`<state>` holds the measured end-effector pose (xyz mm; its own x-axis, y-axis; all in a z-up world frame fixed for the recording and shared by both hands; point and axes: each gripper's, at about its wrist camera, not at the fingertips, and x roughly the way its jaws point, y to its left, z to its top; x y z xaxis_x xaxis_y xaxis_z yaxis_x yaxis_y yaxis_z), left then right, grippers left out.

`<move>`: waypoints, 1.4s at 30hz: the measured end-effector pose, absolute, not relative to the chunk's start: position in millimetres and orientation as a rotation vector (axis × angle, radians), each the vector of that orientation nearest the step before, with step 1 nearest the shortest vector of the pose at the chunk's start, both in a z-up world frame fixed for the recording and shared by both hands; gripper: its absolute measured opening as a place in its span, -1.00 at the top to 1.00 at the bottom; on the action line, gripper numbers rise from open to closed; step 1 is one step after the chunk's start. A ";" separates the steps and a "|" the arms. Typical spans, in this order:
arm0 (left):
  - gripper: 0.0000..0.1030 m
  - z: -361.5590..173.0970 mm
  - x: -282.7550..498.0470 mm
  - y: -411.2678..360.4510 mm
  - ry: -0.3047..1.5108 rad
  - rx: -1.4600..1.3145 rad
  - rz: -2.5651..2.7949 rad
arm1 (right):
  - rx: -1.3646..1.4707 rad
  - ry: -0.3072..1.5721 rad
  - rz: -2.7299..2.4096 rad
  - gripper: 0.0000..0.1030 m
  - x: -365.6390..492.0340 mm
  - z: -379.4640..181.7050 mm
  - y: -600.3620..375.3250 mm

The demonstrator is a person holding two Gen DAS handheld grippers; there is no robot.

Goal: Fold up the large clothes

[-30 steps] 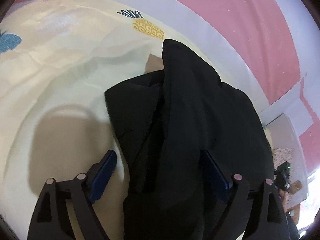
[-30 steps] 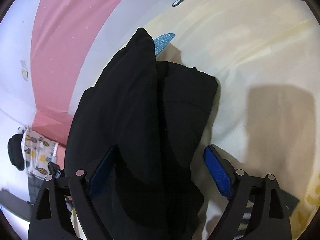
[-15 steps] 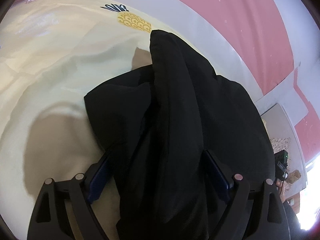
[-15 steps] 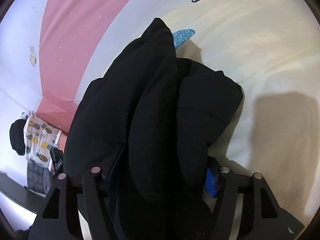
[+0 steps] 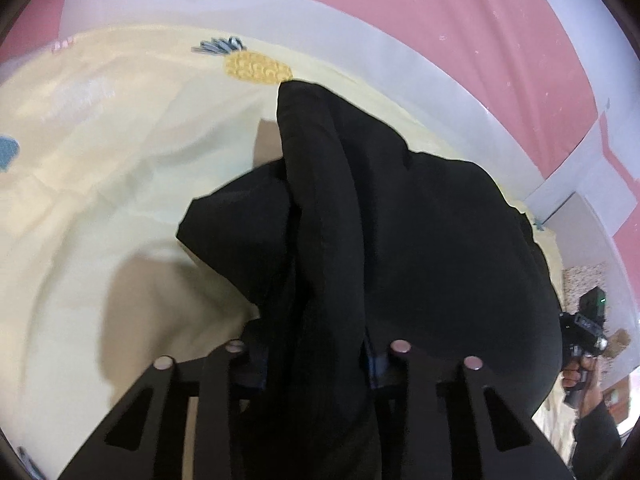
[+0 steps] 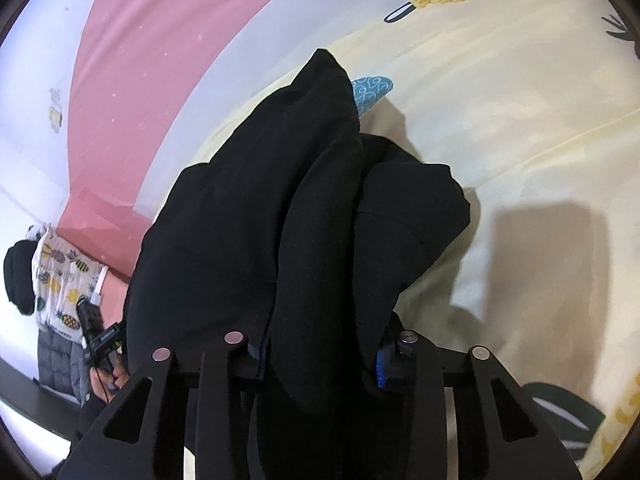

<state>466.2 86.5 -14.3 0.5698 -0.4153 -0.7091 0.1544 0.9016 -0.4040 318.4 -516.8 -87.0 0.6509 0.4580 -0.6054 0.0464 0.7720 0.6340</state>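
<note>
A large black garment point(image 5: 384, 220) hangs bunched over a pale yellow pineapple-print sheet point(image 5: 100, 152). My left gripper point(image 5: 316, 360) is shut on a thick fold of it, the blue pads almost hidden by cloth. The same garment point(image 6: 280, 220) fills the right wrist view, and my right gripper point(image 6: 320, 352) is shut on another fold, with one blue pad point(image 6: 382, 364) showing at the right. The cloth is lifted, its lower part draping onto the sheet point(image 6: 540, 140).
A pink and white wall point(image 5: 460, 20) runs behind the bed. The other hand-held gripper point(image 5: 584, 332) shows at the far right of the left view. A pineapple-print cloth point(image 6: 64, 276) hangs at the left of the right view.
Both grippers have closed on the black garment: the right one half a second ago, the left one since then. The garment has risen and bunched between the fingers.
</note>
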 end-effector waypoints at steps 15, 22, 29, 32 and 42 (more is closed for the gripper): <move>0.47 33.0 418.3 100.5 0.899 -0.290 -0.320 | 0.663 0.856 0.252 0.38 264.8 -52.0 -508.9; 0.47 45.1 358.6 112.7 0.892 -0.287 -0.338 | 0.653 0.854 0.278 0.38 205.3 -41.1 -500.8; 0.48 48.3 301.4 118.2 0.879 -0.292 -0.352 | 0.656 0.845 0.277 0.38 141.1 -38.9 -487.8; 0.48 45.0 277.5 122.6 0.882 -0.300 -0.358 | 0.674 0.842 0.280 0.38 112.6 -43.6 -488.5; 0.46 4.6 230.6 130.8 0.913 -0.336 -0.366 | 0.737 0.878 0.275 0.34 74.3 -83.8 -497.1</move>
<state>230.6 130.8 4.6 0.5582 -0.4436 -0.7012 0.1633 0.8873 -0.4314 74.3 -497.1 -83.8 0.6236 0.5031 -0.5983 0.0725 0.7248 0.6851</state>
